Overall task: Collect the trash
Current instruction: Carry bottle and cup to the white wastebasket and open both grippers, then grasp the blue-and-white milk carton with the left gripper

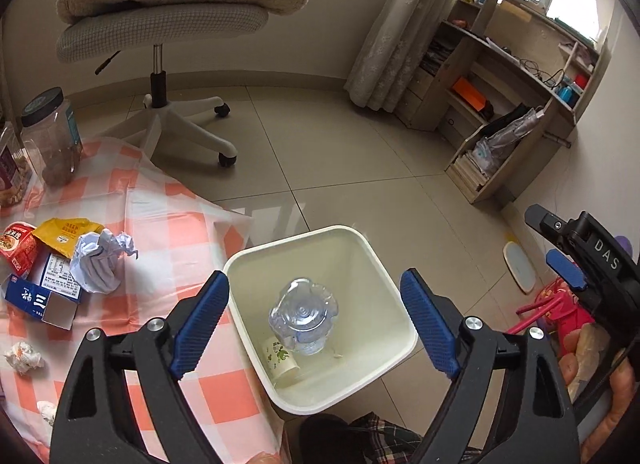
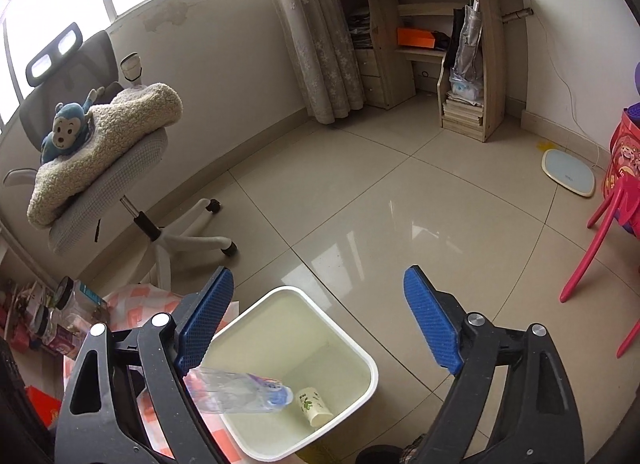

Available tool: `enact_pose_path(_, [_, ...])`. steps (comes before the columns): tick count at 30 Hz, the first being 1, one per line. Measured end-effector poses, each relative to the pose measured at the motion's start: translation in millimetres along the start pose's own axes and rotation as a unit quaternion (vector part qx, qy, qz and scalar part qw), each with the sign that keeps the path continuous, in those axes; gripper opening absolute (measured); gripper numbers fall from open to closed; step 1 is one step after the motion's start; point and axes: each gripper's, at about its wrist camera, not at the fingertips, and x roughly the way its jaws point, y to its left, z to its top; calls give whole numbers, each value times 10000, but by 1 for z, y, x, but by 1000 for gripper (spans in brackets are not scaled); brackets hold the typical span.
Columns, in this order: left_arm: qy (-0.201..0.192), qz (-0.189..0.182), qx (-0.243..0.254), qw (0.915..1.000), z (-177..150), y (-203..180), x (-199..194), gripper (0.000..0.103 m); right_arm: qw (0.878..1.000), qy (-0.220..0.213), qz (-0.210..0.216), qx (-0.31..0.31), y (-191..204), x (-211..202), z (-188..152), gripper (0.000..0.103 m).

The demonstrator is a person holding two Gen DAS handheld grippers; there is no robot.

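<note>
The left gripper (image 1: 314,322) hangs over the white bin (image 1: 394,276), its blue pads spread wide with nothing pressed between them. The right gripper (image 2: 318,322) also stands open and empty above the bin (image 2: 360,396); in the left wrist view it shows at the right edge (image 1: 568,264).

The bin sits on the tiled floor (image 2: 360,204), tight against the edge of the table, whose orange-and-white checked cloth (image 1: 168,224) hangs just beside the bin's left rim. On the bin's other sides the floor is bare.

Inside the bin a clear plastic bottle (image 1: 302,316) is seen end-on between the left pads but far below them; from the right wrist it (image 2: 240,392) lies tilted over the near left rim, just under the left pad. A paper cup (image 1: 280,360) with green print lies on its side beside it on the bin's bottom.

On the cloth to the left lie a crumpled paper ball (image 1: 100,264), a yellow wrapper (image 1: 64,238), a red packet (image 1: 18,250), a blue box (image 1: 36,300) and a small paper wad (image 1: 24,356), all well apart from both grippers.

Farther off stand an office chair (image 2: 120,168), a curtain (image 2: 316,44), a wooden desk (image 2: 440,44) and a red stool (image 2: 600,224).
</note>
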Motion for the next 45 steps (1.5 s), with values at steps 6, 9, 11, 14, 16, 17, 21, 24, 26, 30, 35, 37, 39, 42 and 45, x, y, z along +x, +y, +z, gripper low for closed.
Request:
enact_pose_path(6, [-520,889,220,9944,-13,23,-31,87,9983,-266,-231,-463,20,-7,-16,96])
enact_pose_path(9, [-780,1212,305,9891,-20,36,-46,91,9930,-556,-361,-974,42,-16,-32,96])
enact_pose_path(11, [-904,1379,346,9857,-24,46,-55,91,9875,-684,-397,-1363,59,-20,-45,96])
enact_pose_path(14, [-1001,1505,308,9830,-29,63,-65,91,9815,-684,-317,-1762,80,-23,-65,96])
enact_pose_path(16, [-978,1609,263,9818,-35,76,-69,92,9794,-528,-160,-1944,93,-21,-76,96])
enact_pose_path(17, [-951,1686,235,9808,-38,83,-69,92,9778,-450,-101,-2045,100,-20,-82,96])
enact_pose_path(21, [-701,1977,-14,9777,-55,118,-65,92,9687,-364,46,-2455,132,-20,-101,96])
enact_pose_path(24, [-252,2001,-292,9790,-55,147,-64,92,9605,-383,149,-2751,157,-22,-114,96])
enact_pose_path(26, [-150,2073,-450,9771,-55,166,-70,92,9549,-306,284,-2938,172,-23,-123,96])
enact_pose_path(30, [209,2306,-929,9684,-64,213,-79,92,9448,-188,550,-3225,203,-25,-141,96])
enact_pose_path(35, [746,2850,-1297,9468,-82,277,-84,92,9321,35,920,-3504,239,-26,-165,96])
enact_pose_path(37, [907,3171,-1375,9340,-89,306,-86,92,9261,250,1072,-3607,253,-23,-175,96])
enact_pose_path(39, [1089,3500,-1479,9186,-97,337,-90,92,9194,511,1226,-3702,267,-18,-186,96])
enact_pose_path(42, [1343,3812,-1745,8979,-108,383,-92,92,9062,962,1519,-3827,285,-11,-205,96])
enact_pose_path(45, [1632,3750,-2119,8876,-122,421,-92,92,8928,1279,1694,-3973,304,-5,-228,96])
